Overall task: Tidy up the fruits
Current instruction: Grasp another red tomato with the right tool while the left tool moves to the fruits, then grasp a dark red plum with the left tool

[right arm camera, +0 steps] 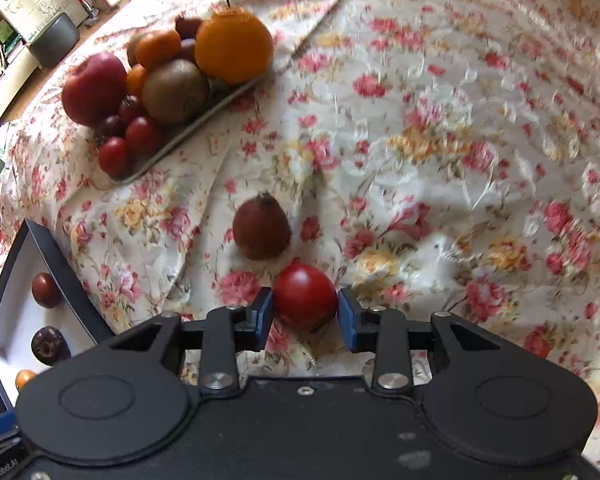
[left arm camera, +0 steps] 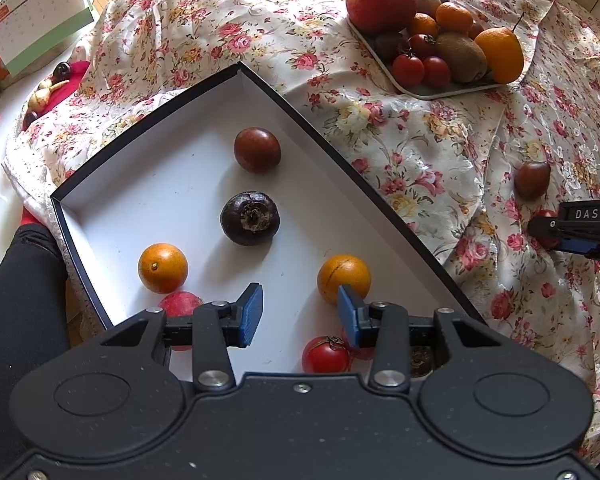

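Note:
A black box with a white inside [left arm camera: 148, 184] lies on the flowered cloth and holds several fruits: two oranges [left arm camera: 163, 268], a dark mangosteen [left arm camera: 250, 218], a brown fruit [left arm camera: 257, 149] and a red tomato [left arm camera: 325, 355]. My left gripper [left arm camera: 300, 316] is open and empty above the box's near end. My right gripper [right arm camera: 305, 316] has its jaws around a red tomato [right arm camera: 305, 300] on the cloth, the pads close to its sides. A brown pear-shaped fruit [right arm camera: 262, 232] lies just beyond it.
A tray [left arm camera: 432, 90] piled with an apple, kiwis, oranges and tomatoes stands at the back of the cloth [right arm camera: 420, 120]. A calendar [left arm camera: 36, 12] and clutter sit at far left. A dark-clothed leg [left arm camera: 20, 300] is beside the box.

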